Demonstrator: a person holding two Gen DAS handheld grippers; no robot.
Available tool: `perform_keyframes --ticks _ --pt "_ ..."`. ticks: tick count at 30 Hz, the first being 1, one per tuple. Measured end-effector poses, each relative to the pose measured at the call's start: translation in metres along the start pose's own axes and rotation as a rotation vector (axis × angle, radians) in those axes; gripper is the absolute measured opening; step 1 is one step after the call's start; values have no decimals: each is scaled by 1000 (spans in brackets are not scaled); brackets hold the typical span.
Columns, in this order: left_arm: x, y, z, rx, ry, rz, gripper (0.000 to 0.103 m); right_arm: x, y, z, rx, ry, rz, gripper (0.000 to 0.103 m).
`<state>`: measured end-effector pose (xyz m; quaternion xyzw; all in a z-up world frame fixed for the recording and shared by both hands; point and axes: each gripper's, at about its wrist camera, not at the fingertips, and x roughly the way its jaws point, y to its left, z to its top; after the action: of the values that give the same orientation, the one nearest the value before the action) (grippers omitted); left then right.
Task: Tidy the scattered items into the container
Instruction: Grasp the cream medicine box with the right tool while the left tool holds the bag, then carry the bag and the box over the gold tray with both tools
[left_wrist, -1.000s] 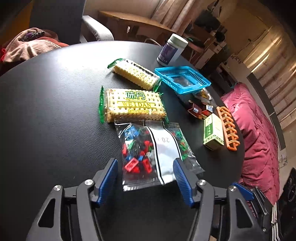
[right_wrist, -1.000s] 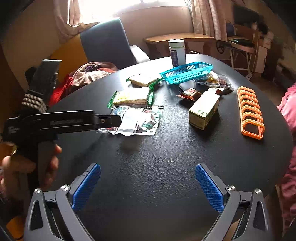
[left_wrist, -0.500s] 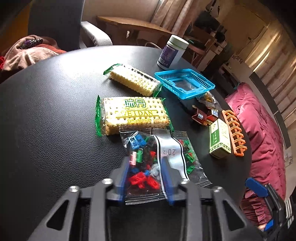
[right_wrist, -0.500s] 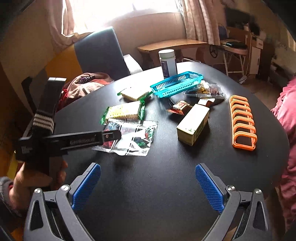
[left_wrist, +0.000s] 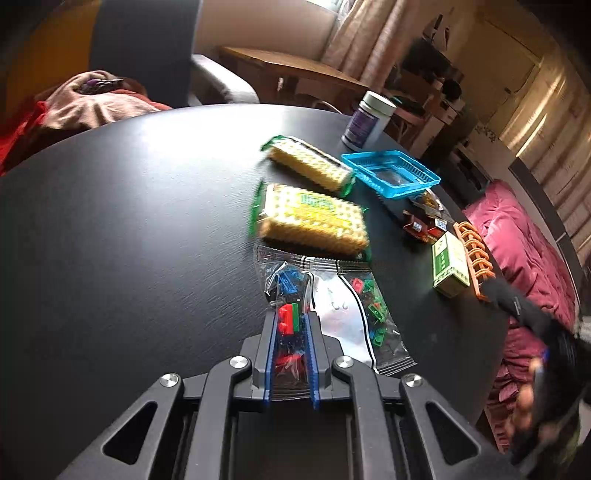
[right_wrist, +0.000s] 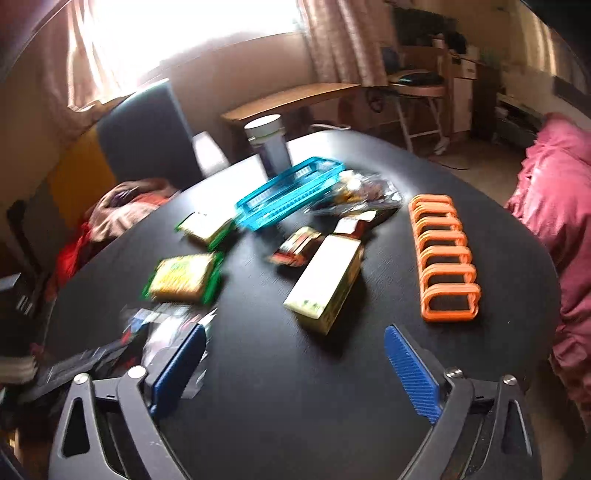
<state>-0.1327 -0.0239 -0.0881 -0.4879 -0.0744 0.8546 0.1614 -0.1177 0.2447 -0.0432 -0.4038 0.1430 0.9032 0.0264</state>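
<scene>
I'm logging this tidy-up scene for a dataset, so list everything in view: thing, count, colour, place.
table: 1, black, under everything.
zip bag of toy bricks: 1, clear with red, blue and green pieces, near edge, pinched at its near end.
cracker packs: 2, yellow with green ends, mid-table.
basket: 1, blue, far side.
jar: 1, white lid, purple label, behind the basket.
small box: 1, green and cream, lying flat.
clip rack: 1, orange, right of the box.
snack sachets: several, red-brown, between box and basket.
chair: 1, dark blue, beyond the table.
left gripper: blue pads, shut on the bag.
right gripper: blue pads, open above the table.
</scene>
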Motion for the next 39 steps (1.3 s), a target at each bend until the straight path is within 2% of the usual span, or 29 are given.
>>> perform_keyframes --ticks 2,3,12,15,16,17,21,23,26,32,39 --pt "-7 6 -7 -5 -9 12 13 8 -2 8 23 -5 -32 82" --pt "-11 9 -10 -9 -14 17 13 12 -3 11 29 -4 -49 80" --pt "-32 34 -32 -69 -41 37 12 47 0 28 44 62 -185 71" --pt "-36 35 -35 -69 -47 48 12 55 1 27 53 94 -221 64" --pt "-37 36 -37 -66 -50 54 12 57 1 25 57 105 -225 59" --pt "-38 35 -38 -61 -53 60 13 59 2 24 61 114 -226 50" --pt "-42 37 -43 -65 -62 72 13 60 7 17 34 115 -256 31" --pt "-44 38 -45 -70 -65 77 13 58 10 15 20 113 -257 31" --pt "-49 40 -49 -80 -71 81 12 54 16 8 -6 116 -241 30" --pt "-64 52 -64 -119 -86 97 12 42 42 -16 -74 126 -150 30" --pt "-94 83 -91 -188 -108 138 12 28 111 -57 -208 149 -9 30"
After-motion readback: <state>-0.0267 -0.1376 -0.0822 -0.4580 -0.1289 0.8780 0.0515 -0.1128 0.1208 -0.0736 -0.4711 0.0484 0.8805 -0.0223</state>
